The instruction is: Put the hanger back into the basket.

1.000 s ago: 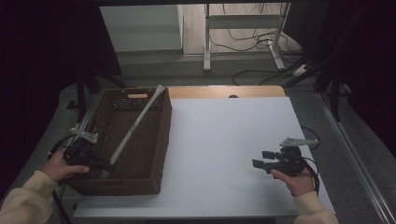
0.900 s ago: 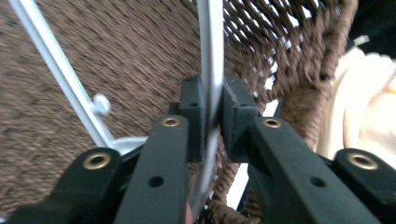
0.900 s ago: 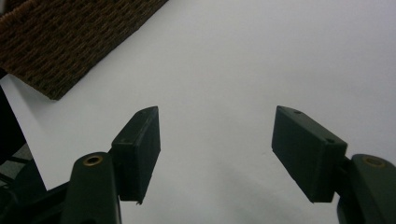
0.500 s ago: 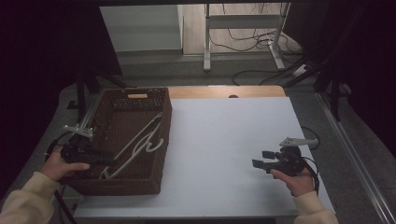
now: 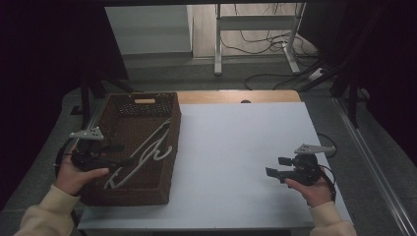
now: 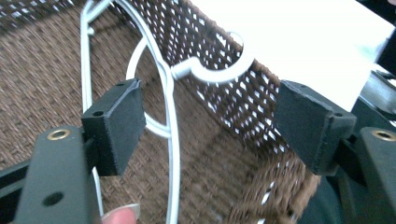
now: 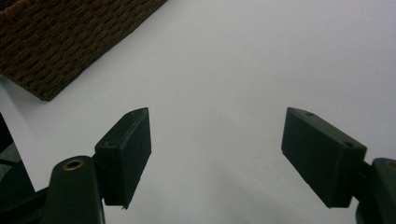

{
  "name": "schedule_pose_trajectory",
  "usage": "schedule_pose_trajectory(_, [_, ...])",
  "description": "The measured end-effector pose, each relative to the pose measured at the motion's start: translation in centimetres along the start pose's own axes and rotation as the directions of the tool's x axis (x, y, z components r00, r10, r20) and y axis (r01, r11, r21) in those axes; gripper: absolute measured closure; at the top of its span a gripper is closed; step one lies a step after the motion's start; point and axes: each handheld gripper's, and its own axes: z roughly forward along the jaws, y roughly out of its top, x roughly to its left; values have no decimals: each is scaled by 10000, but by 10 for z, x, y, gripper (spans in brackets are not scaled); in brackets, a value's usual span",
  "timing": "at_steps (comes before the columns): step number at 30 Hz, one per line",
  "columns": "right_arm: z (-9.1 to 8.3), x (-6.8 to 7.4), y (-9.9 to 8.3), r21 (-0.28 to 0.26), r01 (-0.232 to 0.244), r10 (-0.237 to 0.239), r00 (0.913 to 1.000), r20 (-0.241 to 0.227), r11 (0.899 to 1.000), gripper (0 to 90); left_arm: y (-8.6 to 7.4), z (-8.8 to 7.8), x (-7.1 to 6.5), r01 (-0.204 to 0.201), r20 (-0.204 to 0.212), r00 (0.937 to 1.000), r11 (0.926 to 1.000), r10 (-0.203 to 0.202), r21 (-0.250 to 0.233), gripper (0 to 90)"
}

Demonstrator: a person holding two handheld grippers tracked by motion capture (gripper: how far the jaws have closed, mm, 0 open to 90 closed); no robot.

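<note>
A brown woven basket [image 5: 171, 129] stands on the left side of the white table [image 5: 246, 147]. A white wire hanger [image 5: 147, 147] lies slanted inside it, its hook [image 6: 219, 74] resting against the basket's inner wall [image 6: 219, 107]. My left gripper [image 5: 120, 155] hovers over the basket's near left part with its jaws wide open and the hanger [image 6: 170, 140] below them, untouched. My right gripper [image 5: 275, 167] is held low over the bare table at the near right, open, with nothing between its jaws [image 7: 215, 158].
The basket's outer corner [image 7: 56, 51] shows at the upper left of the right gripper view. Beyond the table's far wooden edge [image 5: 236, 96] lie a metal stand [image 5: 255, 34] and cables [image 5: 275, 73] on the floor. The table's right edge runs close to my right hand.
The hanger was propped up across the basket in my left gripper a second ago; it has dropped flat into the basket and the left gripper has let go. The right gripper has stayed still.
</note>
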Motion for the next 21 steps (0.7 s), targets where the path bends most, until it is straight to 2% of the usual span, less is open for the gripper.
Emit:
schedule_pose_trajectory(1, [0,0,0,2,46,-46,10000,0,10000,240,1,1,-5,-84,-256,9996,10000,83,-10,231])
schedule_pose_trajectory(2, [0,0,0,2,46,-46,10000,0,10000,240,1,1,-5,-84,-256,9996,10000,83,-10,225])
schedule_pose_trajectory(3, [-1,1,1,-35,100,-100,9999,-5,9999,239,4,5,-14,-240,-611,9979,9997,237,-40,219])
schedule_pose_trajectory(5, [-1,2,2,-37,88,-88,10000,-18,10000,238,5,6,-18,-300,-690,9972,9995,290,-133,216])
schedule_pose_trajectory(6, [-1,2,3,-44,121,-121,9999,-23,9999,237,6,10,-26,-360,-591,9977,9987,338,-356,214])
schedule_pose_trajectory(9, [-2,2,2,-24,181,-181,9998,-14,9998,236,8,17,-37,-382,-533,9980,9974,349,-614,213])
schedule_pose_trajectory(14, [-7,4,4,-197,501,-496,9985,248,9985,235,14,29,-47,10,-115,9999,9930,-24,-1180,211])
schedule_pose_trajectory(18, [-9,6,5,-341,603,-595,9980,227,9976,236,19,36,-54,114,-21,9999,9912,-118,-1320,211])
schedule_pose_trajectory(20, [-10,5,4,-330,617,-610,9979,212,9975,235,24,44,-60,321,422,9988,9872,-258,-1562,211])
schedule_pose_trajectory(21, [-11,5,4,-325,621,-614,9979,201,9975,235,27,47,-63,317,474,9986,9874,-246,-1549,212])
